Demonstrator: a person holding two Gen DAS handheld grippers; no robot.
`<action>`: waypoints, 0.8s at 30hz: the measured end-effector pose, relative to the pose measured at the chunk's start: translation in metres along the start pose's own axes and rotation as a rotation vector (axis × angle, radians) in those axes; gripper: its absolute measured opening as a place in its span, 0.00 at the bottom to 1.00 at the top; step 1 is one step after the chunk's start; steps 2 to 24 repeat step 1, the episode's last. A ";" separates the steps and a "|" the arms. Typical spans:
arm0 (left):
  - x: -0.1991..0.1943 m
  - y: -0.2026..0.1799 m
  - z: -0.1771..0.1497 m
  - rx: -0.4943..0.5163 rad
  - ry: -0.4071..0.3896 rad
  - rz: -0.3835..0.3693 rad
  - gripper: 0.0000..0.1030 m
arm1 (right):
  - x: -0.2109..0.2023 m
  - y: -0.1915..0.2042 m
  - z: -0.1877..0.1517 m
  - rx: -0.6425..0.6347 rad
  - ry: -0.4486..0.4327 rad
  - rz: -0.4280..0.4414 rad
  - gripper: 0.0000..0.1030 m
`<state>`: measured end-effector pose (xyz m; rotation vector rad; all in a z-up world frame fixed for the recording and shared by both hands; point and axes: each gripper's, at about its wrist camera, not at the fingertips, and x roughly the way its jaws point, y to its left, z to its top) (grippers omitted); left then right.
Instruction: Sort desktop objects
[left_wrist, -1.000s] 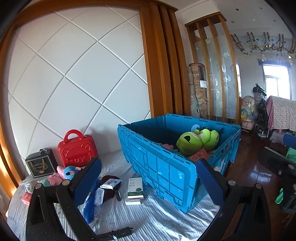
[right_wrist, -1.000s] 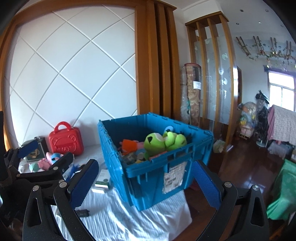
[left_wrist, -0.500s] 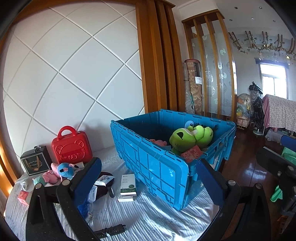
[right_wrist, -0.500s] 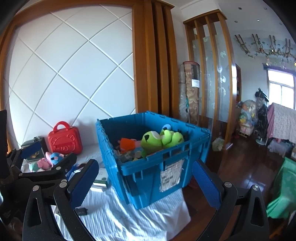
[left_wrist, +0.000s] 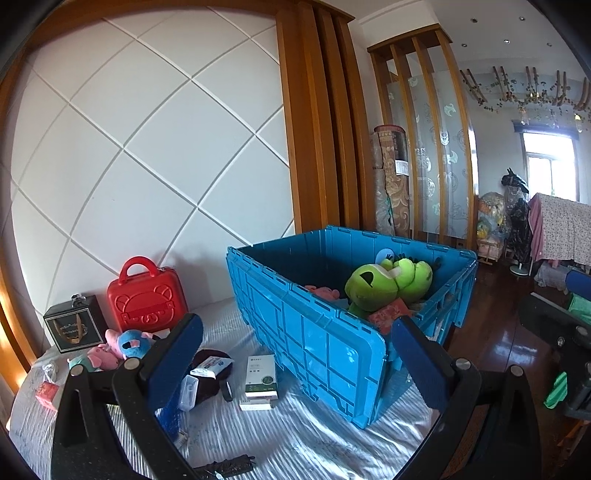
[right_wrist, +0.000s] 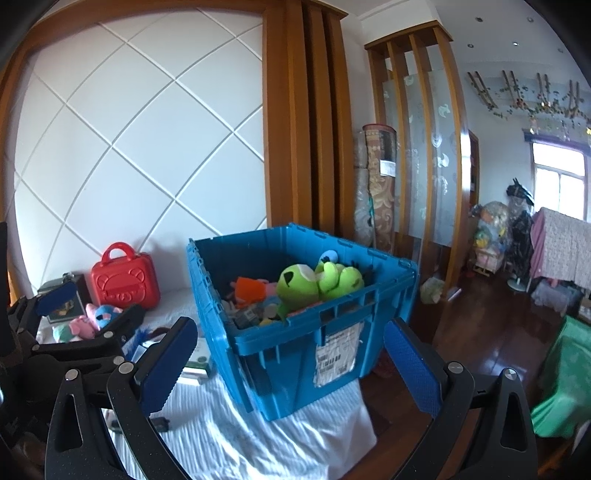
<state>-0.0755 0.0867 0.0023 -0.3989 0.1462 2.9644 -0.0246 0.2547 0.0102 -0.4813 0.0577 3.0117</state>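
We hold both tools above the near edge of the counter (left_wrist: 325, 435), with the jaws of the left gripper (left_wrist: 295, 365) and the right gripper (right_wrist: 290, 363) spread wide and nothing between them.

The things left to sort lie on the left of the counter. A small white-and-green box (left_wrist: 260, 376) sits just beside the blue crate (left_wrist: 325, 343); we judge it light and stiff, so a pinch across its two long sides should hold it, though the smooth card may slip. Left of it a dark pouch (left_wrist: 210, 376) carries a white packet (left_wrist: 211, 366); both look soft and limp and are best taken at the middle. Further left lie a blue plush toy (left_wrist: 132, 342) and pink plush toys (left_wrist: 105, 354), light and squashy, safe to squeeze anywhere on the body. Against the far wall stand a red case (left_wrist: 147, 301), hard plastic and best lifted by its top handle, and a black gift box (left_wrist: 74, 328), stiff but easily dented.

The crate already holds a green plush frog (right_wrist: 317, 282) and other toys. In the right view its right end seems to reach the counter's edge.

The counter wears a white striped cloth that looks loose and could drag with a sliding object. Behind is a white quilted wall with wooden posts (left_wrist: 317, 125); to the right the room opens onto a dark polished floor (right_wrist: 491, 332).
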 end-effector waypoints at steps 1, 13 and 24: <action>0.000 0.000 0.001 0.000 -0.003 0.002 1.00 | 0.001 0.000 0.000 0.003 0.002 0.001 0.99; 0.000 0.000 0.001 0.000 -0.003 0.002 1.00 | 0.001 0.000 0.000 0.003 0.002 0.001 0.99; 0.000 0.000 0.001 0.000 -0.003 0.002 1.00 | 0.001 0.000 0.000 0.003 0.002 0.001 0.99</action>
